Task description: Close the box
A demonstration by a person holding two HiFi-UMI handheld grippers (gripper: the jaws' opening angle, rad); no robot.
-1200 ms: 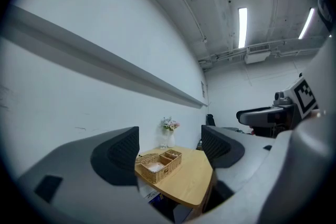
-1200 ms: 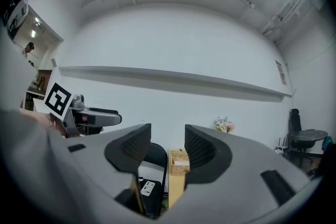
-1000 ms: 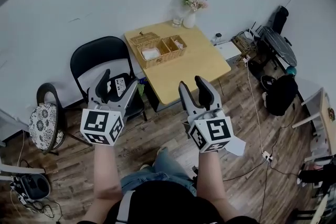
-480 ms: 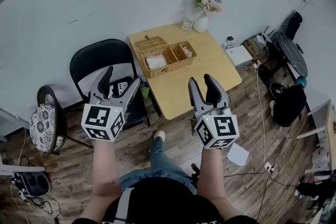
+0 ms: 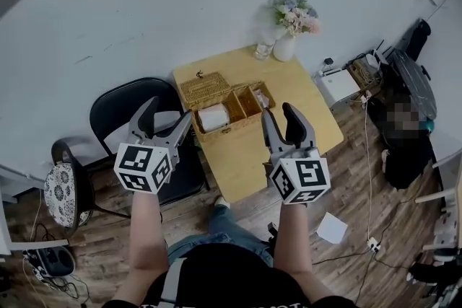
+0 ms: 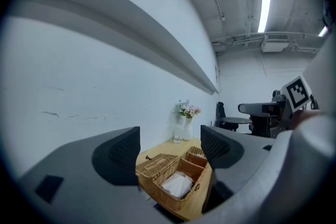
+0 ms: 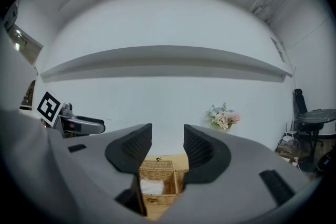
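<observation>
Facing the box (image 6: 167, 201), sitting on the table (image 5: 289, 94) with its lid (image 5: 203, 89) thrown back. Holding left gripper (image 5: 168, 112) and right gripper (image 5: 278, 113) well short, jaws apart, empty. Risking shoving the light box off the edge by pushing the lid hard.

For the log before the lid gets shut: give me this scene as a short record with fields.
box: wicker box on the wooden table, open
lid: lid folded back toward the wall
contents: white item in one compartment
left gripper: left gripper jaws apart, empty, apart from the box
right gripper: right gripper jaws apart, empty, apart from the box
nearby: vase of flowers on the table; black chair beside it
</observation>
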